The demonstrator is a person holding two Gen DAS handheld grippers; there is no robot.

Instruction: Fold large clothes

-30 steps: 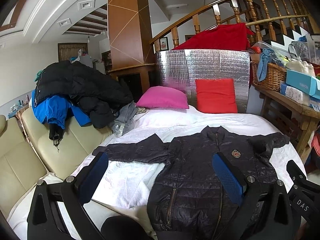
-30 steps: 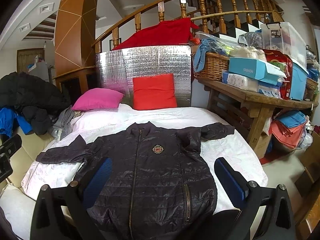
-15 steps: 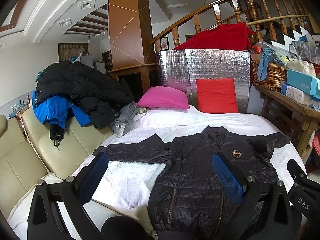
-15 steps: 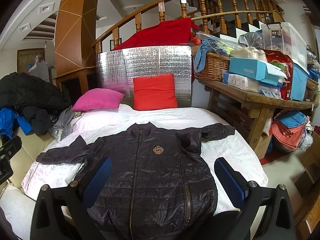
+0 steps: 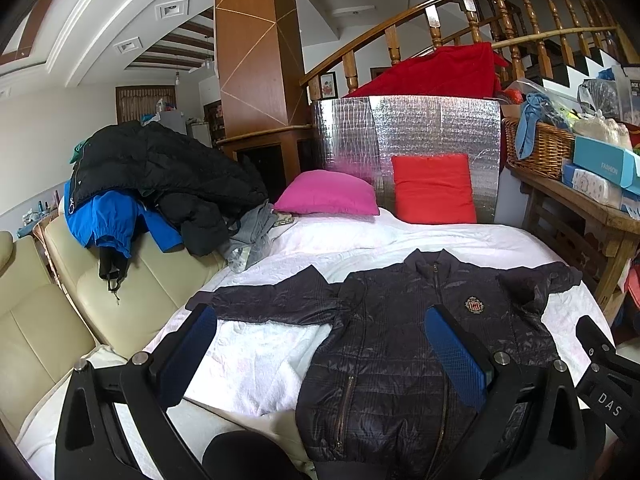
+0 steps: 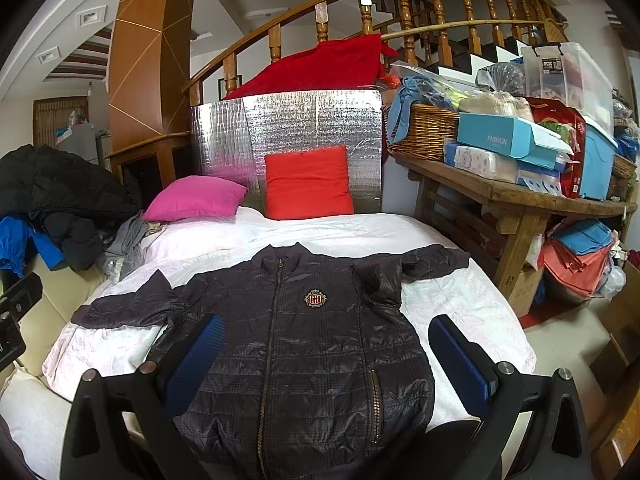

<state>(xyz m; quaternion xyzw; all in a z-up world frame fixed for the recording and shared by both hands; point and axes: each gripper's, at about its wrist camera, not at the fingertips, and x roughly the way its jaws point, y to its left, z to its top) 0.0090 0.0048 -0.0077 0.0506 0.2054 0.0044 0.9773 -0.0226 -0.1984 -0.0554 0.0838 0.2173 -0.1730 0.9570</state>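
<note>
My left tongs (image 5: 320, 356) hang wide open above the near edge of the bed (image 5: 360, 240), with nothing between the blue pads (image 5: 454, 356). One pad sits over bare white cover, the other over the jacket's chest. My right tongs (image 6: 328, 360) are just as wide apart and also hold nothing; both fingers frame the lower half of the jacket (image 6: 304, 340) without touching it, as far as I can tell.

The jacket lies face up and flat on the bed, zipped, collar toward the far end, hem toward me. It is dark and quilted, with a small crest badge (image 6: 315, 299) on the chest. One sleeve (image 6: 120, 308) stretches straight out to the left across the cover; the other sleeve (image 6: 424, 262) is bent and bunched near the shoulder, reaching toward the bed's right side.

At the head of the bed, a pink pillow (image 6: 196, 198) lies flat and a red cushion (image 6: 308, 182) leans upright against a silver foil panel (image 6: 288, 128). To the left, a pile of coats (image 5: 152, 176) is heaped on a cream sofa (image 5: 52, 320). To the right stands a wooden table (image 6: 520, 200) loaded with a basket (image 6: 424, 132) and boxes.
</note>
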